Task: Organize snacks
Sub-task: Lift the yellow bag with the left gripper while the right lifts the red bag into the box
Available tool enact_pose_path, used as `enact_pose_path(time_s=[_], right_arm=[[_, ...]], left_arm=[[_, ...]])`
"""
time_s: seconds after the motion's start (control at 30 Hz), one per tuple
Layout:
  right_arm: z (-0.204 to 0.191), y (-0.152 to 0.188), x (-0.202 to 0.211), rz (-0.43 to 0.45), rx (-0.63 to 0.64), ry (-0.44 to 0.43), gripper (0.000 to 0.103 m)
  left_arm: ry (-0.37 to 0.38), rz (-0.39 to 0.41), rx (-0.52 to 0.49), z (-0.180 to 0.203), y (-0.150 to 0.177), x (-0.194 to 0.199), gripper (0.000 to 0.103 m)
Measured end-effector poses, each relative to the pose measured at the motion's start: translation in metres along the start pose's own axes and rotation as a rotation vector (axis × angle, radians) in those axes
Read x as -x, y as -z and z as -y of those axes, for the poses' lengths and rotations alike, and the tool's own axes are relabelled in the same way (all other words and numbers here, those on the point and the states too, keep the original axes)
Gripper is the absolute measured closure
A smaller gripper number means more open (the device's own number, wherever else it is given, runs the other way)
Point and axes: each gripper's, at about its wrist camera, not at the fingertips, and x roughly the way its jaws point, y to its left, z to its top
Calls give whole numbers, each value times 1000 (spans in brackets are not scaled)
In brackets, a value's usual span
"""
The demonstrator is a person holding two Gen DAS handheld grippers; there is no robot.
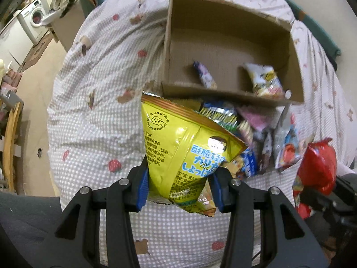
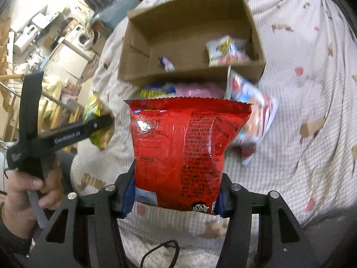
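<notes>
My left tongs (image 1: 178, 192) were clamped on the lower part of a yellow bag (image 1: 178, 147), its top seal tipped toward the box (image 1: 223, 11). My right tongs (image 2: 176, 198) gripped a red bag (image 2: 180, 147) near its bottom edge, held upright so it hid much of the pile (image 2: 200, 89) behind it. Both bags hung in the air above the quilt (image 1: 96, 102), short of the box's near wall.

The pile of loose packets lay on the quilt, right against that near wall. Inside the box sat two packets already: a small one (image 1: 205, 76) near the middle and a larger pale one (image 1: 265, 80) toward the right corner. The left half of the floor looked bare.

I judged the step was carrying both bags over the wall. To do it well I would lift each clear of the cardboard rim, keep the two tongs apart so the bags did not collide, and lower them flat onto the bare left side before letting go. The puffy bags could slip if I squeezed unevenly.
</notes>
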Motion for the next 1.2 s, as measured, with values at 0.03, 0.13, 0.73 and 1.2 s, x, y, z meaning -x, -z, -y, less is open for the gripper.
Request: enact_pose_path(time_s=[0.03, 0.13, 0.73, 1.2], right_arm=[[2, -5, 2, 15, 2, 0, 45], [-2, -30, 2, 64, 5, 1, 45], [6, -123, -13, 247, 28, -4, 45], [38, -140, -60, 232, -16, -20, 45]], left_arm=[[0, 14, -1, 1, -4, 4, 61], [8, 53, -7, 8, -21, 16, 61], [-16, 147, -30, 33, -115, -4, 61], [-21, 207, 26, 19, -122, -38, 61]])
